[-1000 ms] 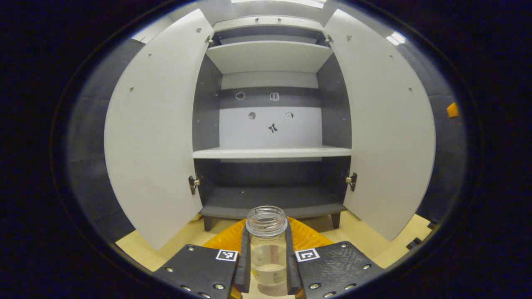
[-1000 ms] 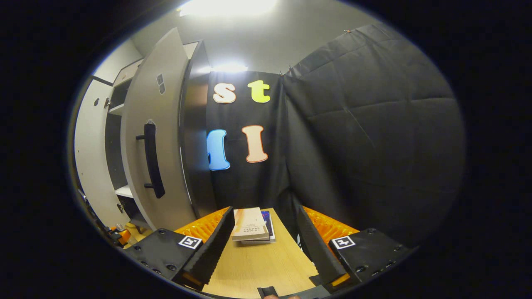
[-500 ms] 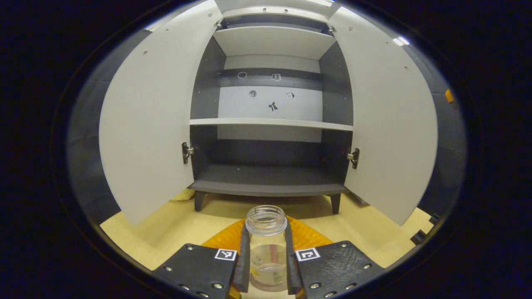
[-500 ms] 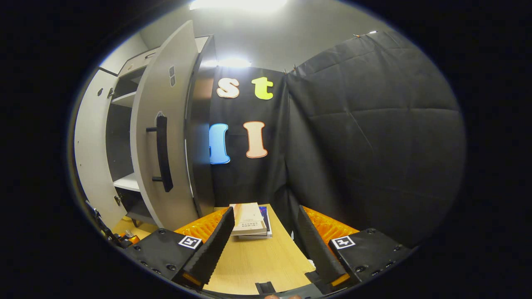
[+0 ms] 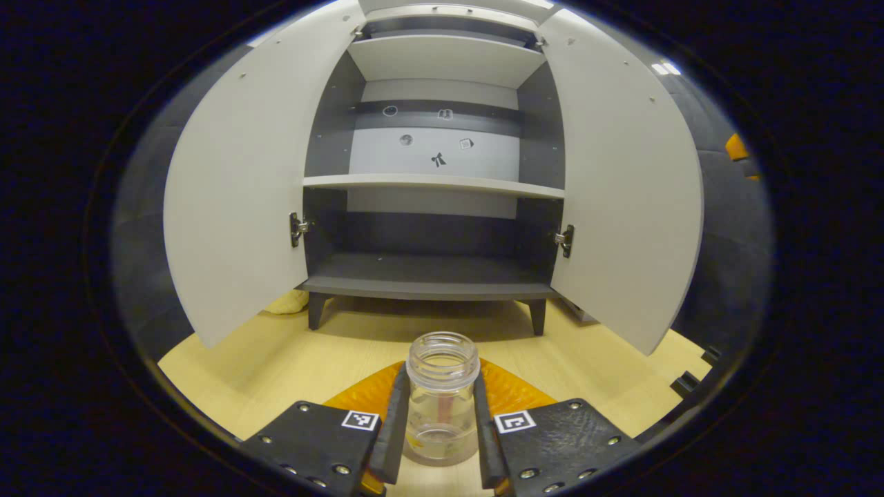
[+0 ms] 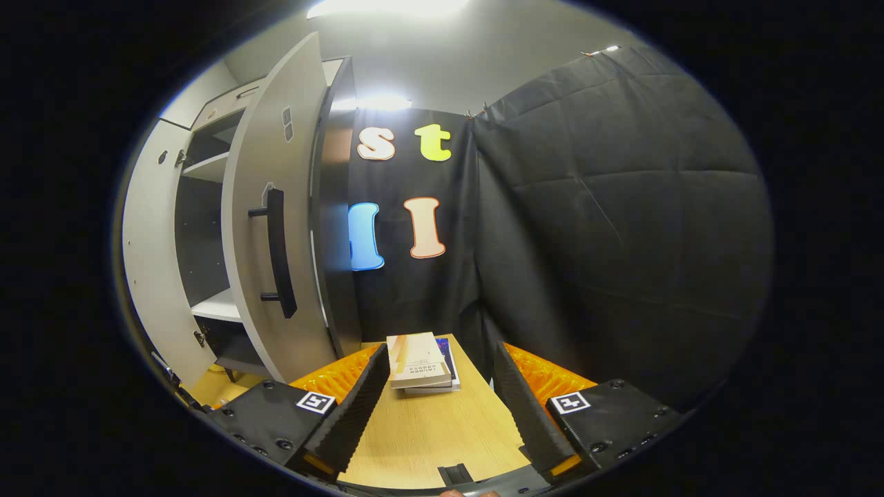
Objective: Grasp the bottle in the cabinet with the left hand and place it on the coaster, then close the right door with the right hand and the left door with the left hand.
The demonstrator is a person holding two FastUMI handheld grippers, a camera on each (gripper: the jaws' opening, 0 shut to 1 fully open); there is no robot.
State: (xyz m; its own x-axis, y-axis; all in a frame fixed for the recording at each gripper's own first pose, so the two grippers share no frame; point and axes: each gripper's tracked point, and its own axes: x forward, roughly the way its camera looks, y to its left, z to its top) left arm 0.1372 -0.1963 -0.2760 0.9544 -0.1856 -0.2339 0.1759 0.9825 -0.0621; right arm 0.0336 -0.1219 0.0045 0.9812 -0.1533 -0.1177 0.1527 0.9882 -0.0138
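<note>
In the left gripper view, a clear bottle (image 5: 442,393) with a threaded, uncapped mouth is held upright between the fingers of the left gripper (image 5: 440,442), both of which press against its sides. A little clear liquid is seen at the bottom of the bottle (the rest is empty), and its base is seen just over the wooden table (image 5: 276,359); whether it touches cannot be told. No coaster can be made out under it. Beyond the bottle stands the cabinet (image 5: 431,276), both doors swung wide: the left door (image 5: 238,186) and the right door (image 5: 621,186). Its lower compartment and the shelf (image 5: 431,183) above are bare.

In the right gripper view, the fingers of the right gripper (image 6: 436,407) are spread wide over the table with nothing between them. Just beyond, a small stack of books (image 6: 420,362) lies on the table. Farther left, the right door is seen from outside, with its dark handle (image 6: 277,252).
</note>
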